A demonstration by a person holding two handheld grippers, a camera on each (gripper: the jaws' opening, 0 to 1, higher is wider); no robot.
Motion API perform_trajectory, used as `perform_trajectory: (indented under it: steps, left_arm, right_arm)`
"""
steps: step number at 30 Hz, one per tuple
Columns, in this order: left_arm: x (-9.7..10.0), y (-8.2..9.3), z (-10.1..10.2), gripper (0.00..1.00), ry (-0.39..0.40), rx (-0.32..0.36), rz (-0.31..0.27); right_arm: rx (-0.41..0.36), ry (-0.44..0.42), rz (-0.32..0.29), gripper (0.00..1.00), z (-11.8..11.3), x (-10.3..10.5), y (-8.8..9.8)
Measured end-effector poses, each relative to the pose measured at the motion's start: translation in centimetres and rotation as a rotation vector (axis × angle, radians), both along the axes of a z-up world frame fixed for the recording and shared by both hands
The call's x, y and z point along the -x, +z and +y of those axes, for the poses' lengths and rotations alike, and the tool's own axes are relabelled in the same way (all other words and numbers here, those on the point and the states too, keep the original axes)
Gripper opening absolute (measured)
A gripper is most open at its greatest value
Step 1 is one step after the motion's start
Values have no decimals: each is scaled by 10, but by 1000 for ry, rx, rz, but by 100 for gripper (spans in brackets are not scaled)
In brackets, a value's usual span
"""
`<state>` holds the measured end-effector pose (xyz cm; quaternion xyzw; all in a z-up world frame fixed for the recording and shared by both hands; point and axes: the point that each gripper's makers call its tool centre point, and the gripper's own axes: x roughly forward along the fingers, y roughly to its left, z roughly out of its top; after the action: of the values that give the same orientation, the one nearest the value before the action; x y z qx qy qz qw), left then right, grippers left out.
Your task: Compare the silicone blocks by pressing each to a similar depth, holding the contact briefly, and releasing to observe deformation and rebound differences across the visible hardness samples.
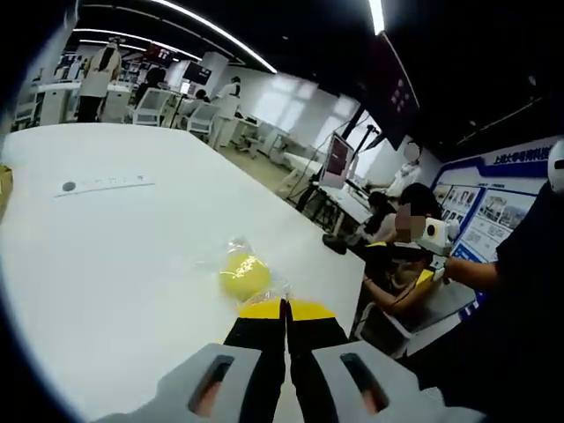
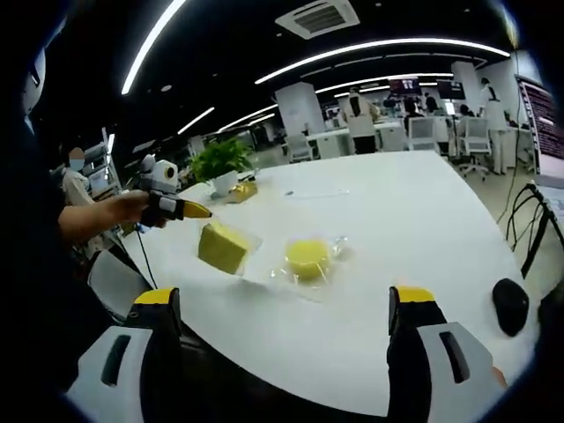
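A: Starting nearest us, in the left gripper view our left gripper (image 1: 285, 308) has its jaws pressed together, yellow tips touching and nothing between them.

B: And just beyond those tips lies the round yellow silicone block (image 1: 244, 275), in clear wrap, on the white table (image 1: 115, 256). It lies slightly to the left of the jaw line, close but apart from the tips.

A: In the right gripper view our right gripper (image 2: 286, 304) is spread wide and empty. The round block shows there too, ahead and roughly centred between the jaws, but further off.

B: Beside it, to the left in that view, sits the wedge-shaped yellow block (image 2: 222, 247), tilted in its wrapper. Our left gripper comes in from the left, hovering just above and behind that wedge.

A: So we judge the left gripper is the nearer one, and its closed tips suit a press downward.

B: Further back, we see a potted plant (image 2: 220, 162) at the table's far end, then desks and people.
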<state>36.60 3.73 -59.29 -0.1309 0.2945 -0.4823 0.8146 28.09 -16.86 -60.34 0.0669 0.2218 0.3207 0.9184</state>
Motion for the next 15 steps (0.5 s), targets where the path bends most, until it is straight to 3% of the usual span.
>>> perform_trajectory:
  steps: [4,6,12,15]
  left_arm:
    - [-2,-8,2,0,9,-5,10]
    - [-8,-7,5,0,37,26,25]
    - [-39,-18,23,0,84,-50,-23]
    - [-52,-20,27,0,104,-50,-13]
  right_arm:
    - [-10,6,-1,90,3,1,2]
    - [-7,5,-4,90,3,1,3]
    - [-11,-15,-13,89,-4,2,7]
    - [-15,-25,-14,89,-6,3,8]
